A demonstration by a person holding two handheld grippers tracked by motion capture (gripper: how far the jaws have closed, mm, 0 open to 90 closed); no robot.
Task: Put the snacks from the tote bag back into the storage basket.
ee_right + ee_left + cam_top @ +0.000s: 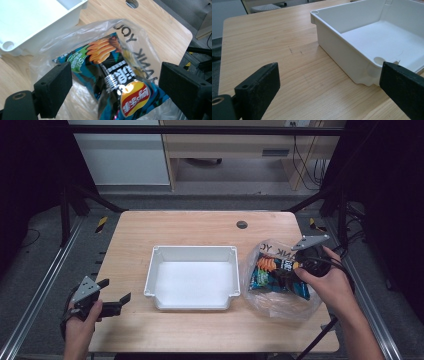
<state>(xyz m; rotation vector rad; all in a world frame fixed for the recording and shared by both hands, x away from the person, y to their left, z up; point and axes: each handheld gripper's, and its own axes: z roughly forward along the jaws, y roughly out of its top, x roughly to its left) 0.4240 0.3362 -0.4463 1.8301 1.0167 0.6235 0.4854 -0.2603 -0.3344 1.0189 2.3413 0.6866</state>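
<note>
We see the chip packet [117, 82] inside a clear plastic bag [75, 42], lying on the right side of the table, just right of the white tray [192, 251]. The right gripper [115, 87] sits over it with jaws spread wide, either side of the packet; pads don't press on it. In the high view the same right gripper [295, 270] is over the bag [280, 305], with the right hand [327, 282] behind it.

The bag's near-right fold reaches close to the table's right edge; the bag's left side is just beside the tray's right wall, with a thin strip of wood between. Open tabletop lies far of the bag, up to a round cable hole [242, 224].

The packet is glossy, crinkled foil, teal and black, with orange ridged chips printed on it and a red and yellow Lay's logo with Chinese characters. The bag is thin, wrinkled film, with "THANK YOU" partly readable, upside down.

The tray is smooth moulded white plastic, rectangular, with rounded corner posts. The table [150, 225] is light wood grain with rounded corners.

The left gripper [329, 82] hovers near-left of the tray [342, 57], jaws wide, with bare wood between them. The left hand [82, 320] is at the near-left table edge.
</note>
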